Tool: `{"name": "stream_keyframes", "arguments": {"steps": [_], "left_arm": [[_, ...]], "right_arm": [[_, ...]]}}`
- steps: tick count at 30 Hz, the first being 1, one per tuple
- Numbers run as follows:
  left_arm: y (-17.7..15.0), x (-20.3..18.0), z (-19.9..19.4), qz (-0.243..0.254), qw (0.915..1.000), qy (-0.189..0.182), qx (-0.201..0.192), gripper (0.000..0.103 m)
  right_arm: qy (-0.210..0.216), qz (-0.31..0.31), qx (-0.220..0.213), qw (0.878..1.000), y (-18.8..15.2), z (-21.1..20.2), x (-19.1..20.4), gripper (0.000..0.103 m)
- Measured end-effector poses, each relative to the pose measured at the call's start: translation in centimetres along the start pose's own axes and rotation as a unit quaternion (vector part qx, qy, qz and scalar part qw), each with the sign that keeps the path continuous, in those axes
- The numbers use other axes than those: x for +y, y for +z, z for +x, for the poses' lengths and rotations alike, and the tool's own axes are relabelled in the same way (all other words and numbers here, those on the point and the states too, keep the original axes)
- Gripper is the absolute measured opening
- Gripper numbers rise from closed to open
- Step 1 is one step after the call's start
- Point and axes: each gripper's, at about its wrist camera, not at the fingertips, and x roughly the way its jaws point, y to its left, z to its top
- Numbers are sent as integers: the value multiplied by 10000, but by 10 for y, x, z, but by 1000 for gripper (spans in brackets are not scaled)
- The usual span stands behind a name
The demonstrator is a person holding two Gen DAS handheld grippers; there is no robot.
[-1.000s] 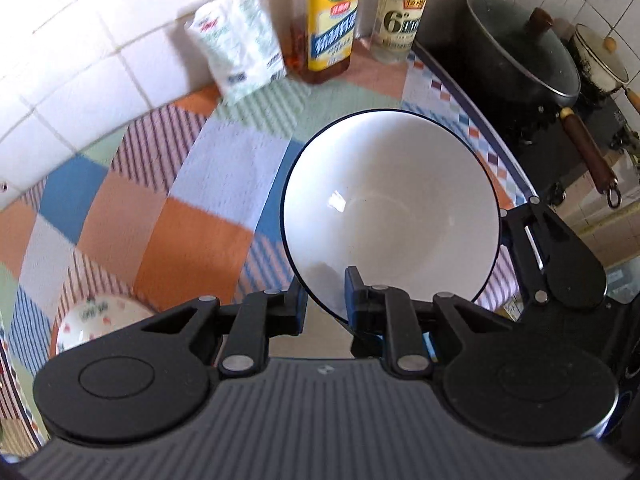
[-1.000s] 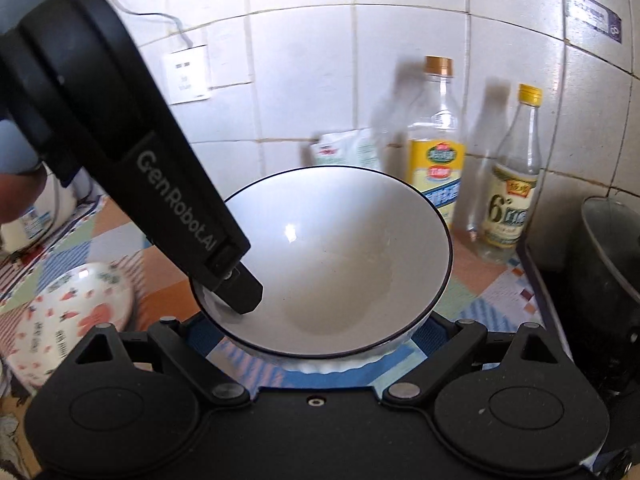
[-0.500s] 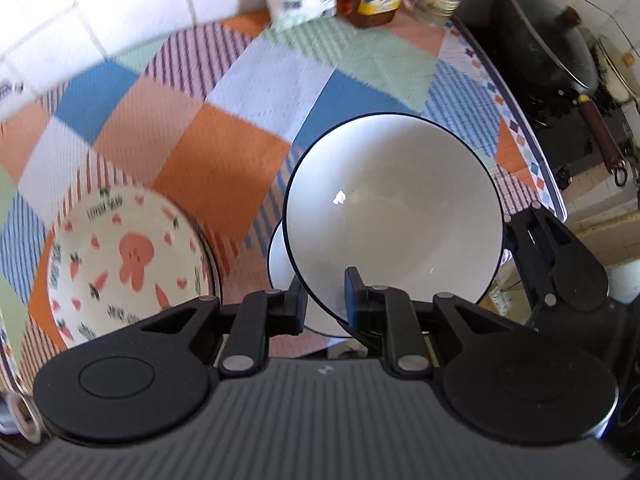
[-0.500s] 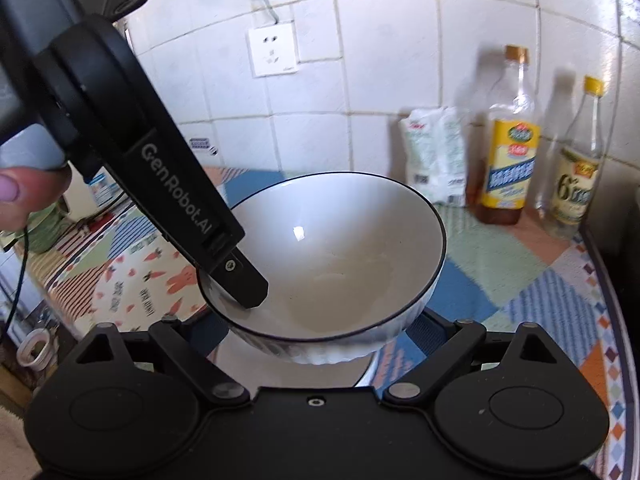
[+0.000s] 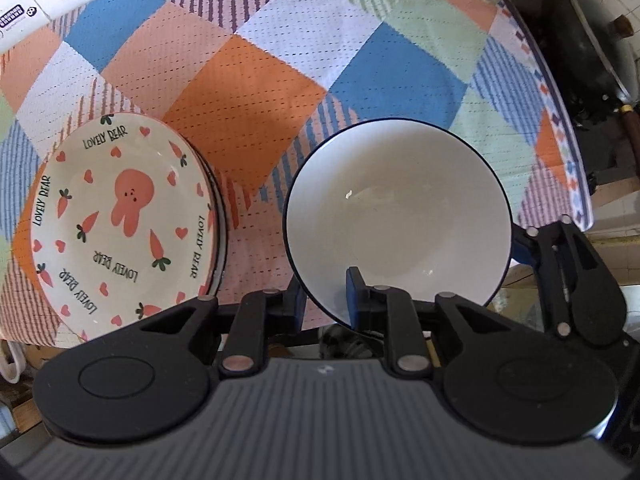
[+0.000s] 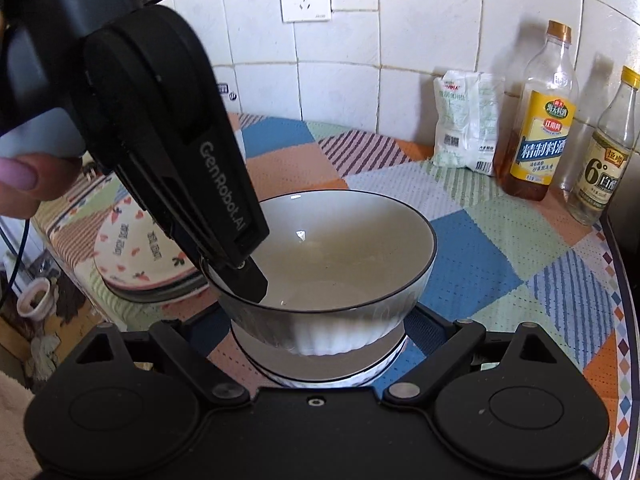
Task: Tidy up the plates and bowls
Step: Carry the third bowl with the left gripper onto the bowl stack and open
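Note:
A white bowl with a dark rim [image 5: 400,216] hangs low over the patchwork cloth. My left gripper [image 5: 326,300] points straight down and is shut on the bowl's near rim, one finger inside and one outside. In the right wrist view the same upper bowl [image 6: 332,264] sits nested in a second ribbed white bowl [image 6: 320,364]. My right gripper [image 6: 320,328] spans this lower bowl from both sides and carries it, though its pads are hidden behind it. A stack of carrot-and-rabbit plates [image 5: 120,216] lies just left of the bowls.
An oil bottle [image 6: 536,120], a vinegar bottle [image 6: 604,160] and a white bag [image 6: 464,120] stand against the tiled wall. A lidded black wok [image 5: 592,40] sits on the stove to the right. The cloth's front edge [image 5: 280,324] runs under the bowls.
Both grippers have carried the nested bowls down and toward the front of the cloth. The plate stack has come fully into view beside them. Both grips are unchanged.

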Motion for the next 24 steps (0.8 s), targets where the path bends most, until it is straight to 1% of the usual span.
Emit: {"name": "stream_keyframes", "arguments": {"steps": [3,6,10,14,18,20,22,24], "left_arm": [[-1,-5,5,100,9998,187,-39,19],[-2,-6,9,153,9995,283,-65,19],[-7,-9,12,276,9987,387,-160,19],[-15,-16,16,410,9973,526,-317,20],[-21,-20,14,541,9951,658,-510,20],[-23,-20,11,549,9949,640,-556,24],[-23,-19,5,528,9954,546,-586,26],[-25,-18,-2,554,9950,460,-690,31]], "right_arm": [[-107,-105,12,9999,-2,2,4,96],[-225,-154,92,9996,-3,7,8,97],[-328,-176,60,9993,-5,8,11,100],[-461,-243,122,9986,-7,11,14,102],[-516,-159,8,9985,-11,11,13,103],[-557,-122,-58,9984,-13,11,15,103],[-623,-62,-82,9980,-15,10,17,103],[-685,19,-125,9976,-17,6,18,103]]}}
